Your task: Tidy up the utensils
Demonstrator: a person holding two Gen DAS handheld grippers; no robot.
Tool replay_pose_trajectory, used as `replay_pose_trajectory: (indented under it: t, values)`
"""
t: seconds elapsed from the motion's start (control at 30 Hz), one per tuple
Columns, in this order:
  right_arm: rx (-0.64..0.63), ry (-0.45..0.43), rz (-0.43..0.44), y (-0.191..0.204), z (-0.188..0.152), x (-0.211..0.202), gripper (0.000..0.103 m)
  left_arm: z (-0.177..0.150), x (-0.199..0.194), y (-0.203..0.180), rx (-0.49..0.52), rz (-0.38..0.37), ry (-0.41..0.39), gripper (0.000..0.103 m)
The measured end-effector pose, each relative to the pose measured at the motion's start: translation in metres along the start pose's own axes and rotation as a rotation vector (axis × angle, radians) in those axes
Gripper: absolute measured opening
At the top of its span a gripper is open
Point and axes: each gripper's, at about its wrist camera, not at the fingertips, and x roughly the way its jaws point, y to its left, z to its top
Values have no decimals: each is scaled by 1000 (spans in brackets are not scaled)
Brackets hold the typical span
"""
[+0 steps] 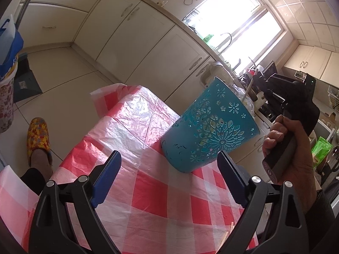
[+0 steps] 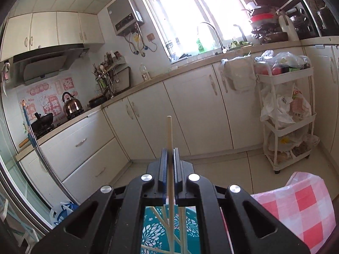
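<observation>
Right gripper [image 2: 168, 151]: clamped on 1 chopstick [image 2: 169, 131], directly above the teal holder [image 1: 209, 127].
Left gripper [image 1: 169, 158]: jaws spread wide, holding nothing, near the holder's base.
Holder: upright on the checked tablecloth [image 1: 148, 190], right of centre.
Inside: several chopsticks already standing.
Advice: lower the stick vertically, then let go gently.

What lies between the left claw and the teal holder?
Only bare checked tablecloth; the left wrist view shows the open left claw short of the teal holder.
</observation>
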Motion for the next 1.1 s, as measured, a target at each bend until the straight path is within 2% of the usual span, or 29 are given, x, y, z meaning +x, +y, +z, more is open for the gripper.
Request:
replay_pose_trajectory:
  t: [0.1,0.17,0.23,0.3,0.37,0.4,0.47,0.57,0.63,0.7,0.77,0.87,0.97,1.1]
  values:
    - [30,46,5,-10,-11,4,6,0,0,0,2,4,0,88]
    - [49,64,14,-15,-16,1,10,0,0,-1,6,7,0,88]
    - [61,61,23,-21,-19,-12,28,0,1,-3,13,11,2,88]
    - [74,57,33,-29,-20,-35,29,-1,1,-4,18,15,3,88]
    - [99,58,28,-42,-26,-65,34,-1,2,-5,21,21,6,88]
    - [112,67,12,-50,-32,-83,40,-1,2,-6,23,24,7,88]
    - [140,107,-32,-66,-52,-119,44,-1,2,-7,29,28,8,88]
    - [215,243,-140,-97,-102,-169,45,-1,4,-9,40,35,22,88]
    - [268,324,-220,-115,-137,-199,45,-1,10,-13,60,32,70,88]
    - [337,401,-259,-130,-170,-219,45,-3,16,-18,77,23,135,88]
    - [347,450,-276,-135,-191,-223,45,-12,19,-27,104,18,213,88]
    - [327,487,-266,-133,-206,-210,45,-29,11,-44,159,-2,280,88]
    - [240,512,-253,-119,-213,-188,46,-38,-2,-54,202,-14,306,88]
    - [138,548,-180,-87,-214,-147,47,-45,-14,-48,188,6,330,88]
